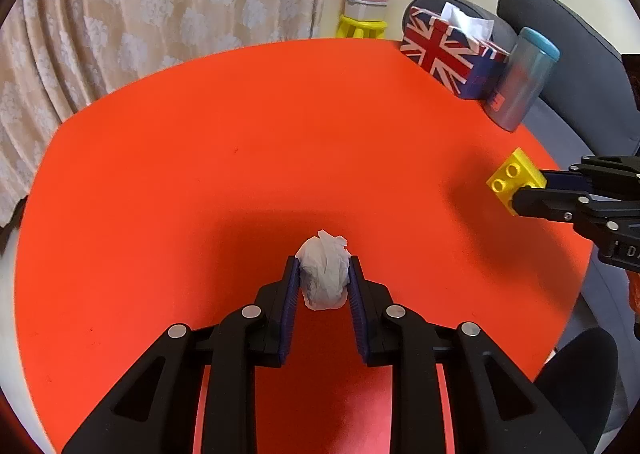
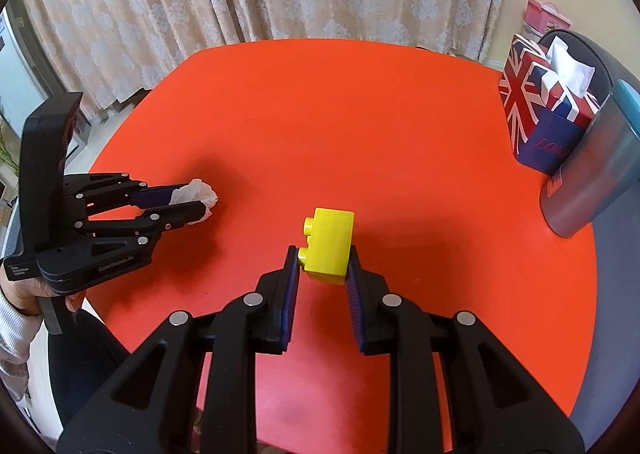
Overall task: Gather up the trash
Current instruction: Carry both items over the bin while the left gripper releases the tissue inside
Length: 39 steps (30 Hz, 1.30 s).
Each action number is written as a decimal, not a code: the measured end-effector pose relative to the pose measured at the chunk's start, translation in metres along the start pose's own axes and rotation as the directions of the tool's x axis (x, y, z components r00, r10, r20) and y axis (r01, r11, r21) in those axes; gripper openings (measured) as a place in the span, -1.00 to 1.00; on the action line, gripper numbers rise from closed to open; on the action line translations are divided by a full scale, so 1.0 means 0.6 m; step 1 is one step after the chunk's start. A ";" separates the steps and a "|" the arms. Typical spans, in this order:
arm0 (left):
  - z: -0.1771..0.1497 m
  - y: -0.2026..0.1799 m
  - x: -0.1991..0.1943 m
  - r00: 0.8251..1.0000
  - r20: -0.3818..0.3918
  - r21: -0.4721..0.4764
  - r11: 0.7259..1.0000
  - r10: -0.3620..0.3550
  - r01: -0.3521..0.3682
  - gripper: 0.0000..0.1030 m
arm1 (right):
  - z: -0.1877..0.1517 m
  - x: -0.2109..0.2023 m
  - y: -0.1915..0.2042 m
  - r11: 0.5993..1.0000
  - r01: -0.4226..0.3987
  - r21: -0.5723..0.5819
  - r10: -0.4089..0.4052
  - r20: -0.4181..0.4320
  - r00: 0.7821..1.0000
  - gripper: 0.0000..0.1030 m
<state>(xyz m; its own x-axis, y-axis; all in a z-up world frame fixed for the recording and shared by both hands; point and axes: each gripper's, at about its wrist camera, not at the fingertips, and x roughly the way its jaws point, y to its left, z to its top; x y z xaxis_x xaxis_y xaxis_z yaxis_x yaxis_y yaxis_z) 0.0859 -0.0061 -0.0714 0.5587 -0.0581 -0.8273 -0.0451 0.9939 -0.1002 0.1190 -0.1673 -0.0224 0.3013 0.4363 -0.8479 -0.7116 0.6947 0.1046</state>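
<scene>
my left gripper [image 1: 323,274] is clamped on the crumpled tissue [image 1: 325,269], left of the yellow block [image 2: 329,244] that my right gripper [image 2: 322,266] pinches above the bench [image 1: 200,173].

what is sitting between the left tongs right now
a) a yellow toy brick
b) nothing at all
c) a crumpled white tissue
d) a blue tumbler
c: the left tongs have their blue pads pressed on either side of the crumpled white tissue over the red table, while the yellow toy brick is in the right tongs.
</scene>
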 end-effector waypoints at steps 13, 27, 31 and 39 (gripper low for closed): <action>-0.048 -0.042 -0.120 0.998 0.058 0.037 0.999 -0.029 0.027 -0.53 | -0.048 -0.093 0.053 1.000 -0.017 -0.027 0.019 0.062 0.998 -0.56; -0.145 -0.103 -0.222 0.994 0.088 0.074 0.996 -0.058 0.052 -0.53 | -0.160 -0.203 0.124 0.995 -0.053 -0.084 0.062 0.109 0.992 -0.56; -0.177 -0.117 -0.228 0.994 0.079 0.080 0.995 -0.072 0.066 -0.53 | -0.199 -0.204 0.137 0.994 -0.060 -0.087 0.068 0.089 0.994 -0.56; -0.239 -0.144 -0.213 0.995 0.041 0.087 0.992 -0.090 0.086 -0.53 | -0.260 -0.192 0.151 0.994 -0.077 -0.079 0.082 0.057 0.995 -0.56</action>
<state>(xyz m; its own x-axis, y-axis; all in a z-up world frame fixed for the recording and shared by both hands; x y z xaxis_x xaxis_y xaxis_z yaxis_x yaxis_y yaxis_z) -0.1002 -0.0982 -0.0362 0.5937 -0.1430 -0.7919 0.0755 0.9896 -0.1221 -0.0795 -0.2438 0.0036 0.2778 0.5234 -0.8056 -0.7805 0.6118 0.1283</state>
